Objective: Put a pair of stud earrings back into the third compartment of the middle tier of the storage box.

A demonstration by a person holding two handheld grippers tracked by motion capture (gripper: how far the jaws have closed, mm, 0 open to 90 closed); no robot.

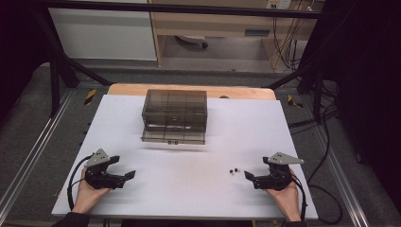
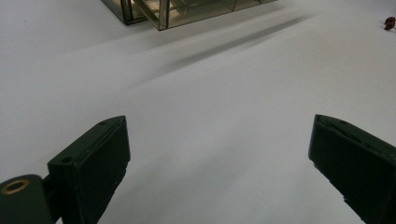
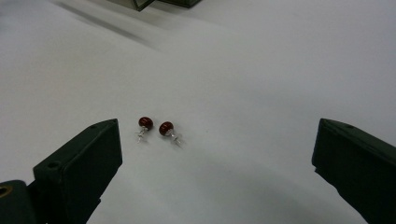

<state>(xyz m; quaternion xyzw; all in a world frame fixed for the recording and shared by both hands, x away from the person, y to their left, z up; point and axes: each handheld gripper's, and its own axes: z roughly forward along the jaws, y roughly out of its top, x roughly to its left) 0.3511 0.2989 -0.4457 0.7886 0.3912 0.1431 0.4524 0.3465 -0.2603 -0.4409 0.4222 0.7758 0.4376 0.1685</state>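
Earrings, two tiny red studs, lie on the desk just ahead of my right tongs. Light, slippery, bendy posts; I'd pinch the bead. Both tongs wide, left tongs empty.

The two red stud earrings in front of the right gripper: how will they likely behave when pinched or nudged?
The earrings are small round beads on thin metal posts, so they will probably pivot or skid on the smooth white table if nudged. Against the wide-open right gripper, they look tiny and light, likely slipping aside unless pinched squarely.
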